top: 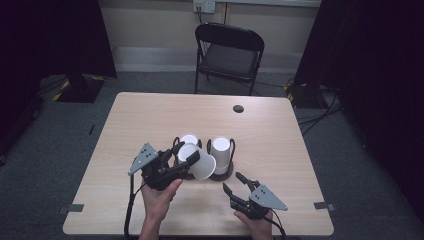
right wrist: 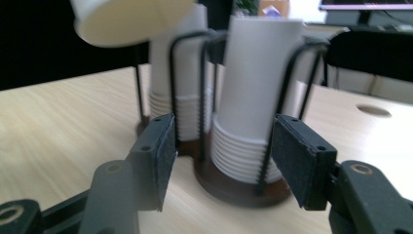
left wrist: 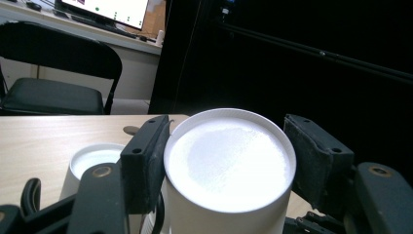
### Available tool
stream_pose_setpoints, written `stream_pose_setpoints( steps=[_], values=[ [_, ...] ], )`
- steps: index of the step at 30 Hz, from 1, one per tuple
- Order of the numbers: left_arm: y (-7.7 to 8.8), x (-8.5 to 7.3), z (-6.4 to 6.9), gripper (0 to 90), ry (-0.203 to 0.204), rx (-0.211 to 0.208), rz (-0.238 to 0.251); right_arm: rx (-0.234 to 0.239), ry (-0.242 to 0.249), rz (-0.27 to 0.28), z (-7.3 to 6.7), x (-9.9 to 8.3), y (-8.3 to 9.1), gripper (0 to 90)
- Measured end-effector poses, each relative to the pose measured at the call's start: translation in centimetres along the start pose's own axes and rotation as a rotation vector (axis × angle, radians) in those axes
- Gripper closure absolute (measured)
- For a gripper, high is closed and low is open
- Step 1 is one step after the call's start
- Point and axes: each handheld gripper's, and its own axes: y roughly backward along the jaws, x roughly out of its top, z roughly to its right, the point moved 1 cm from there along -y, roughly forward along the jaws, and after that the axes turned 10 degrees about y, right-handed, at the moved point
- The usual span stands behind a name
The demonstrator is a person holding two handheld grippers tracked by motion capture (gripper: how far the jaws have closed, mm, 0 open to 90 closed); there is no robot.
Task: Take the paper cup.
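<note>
A white cup (top: 198, 161) is held tilted in the left gripper (top: 176, 163), above the near left of the rack (top: 222, 176), apparently just lifted from a stack. The right gripper (top: 235, 184), jaws wide and empty, is best kept near to steady the rack.

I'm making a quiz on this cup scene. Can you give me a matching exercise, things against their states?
Things:
1. left gripper
2. right gripper
3. right stack
4. chair

States:
a. open, holding nothing
b. beyond the table
c. upside down in a wire holder
d. holds a single white cup

Pairs: 1-d, 2-a, 3-c, 4-b
</note>
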Motion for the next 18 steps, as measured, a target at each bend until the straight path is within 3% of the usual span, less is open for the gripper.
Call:
stream_pose_setpoints(
  steps=[2, 10, 18],
  values=[
    [0.1, -0.3, 0.2, 35.8, 0.011, -0.011, -0.022, 0.035, 0.0, 0.037, -0.3, 0.2, -0.1, 44.6],
    [0.5, -0.9, 0.6, 35.8, 0.039, -0.046, -0.051, 0.092, 0.012, 0.109, -1.1, 0.5, -0.2, 47.8],
    [0.8, -1.6, 1.0, 35.8, 0.08, -0.095, -0.072, 0.113, 0.028, 0.159, -1.5, 0.7, -0.4, 48.6]
  ],
)
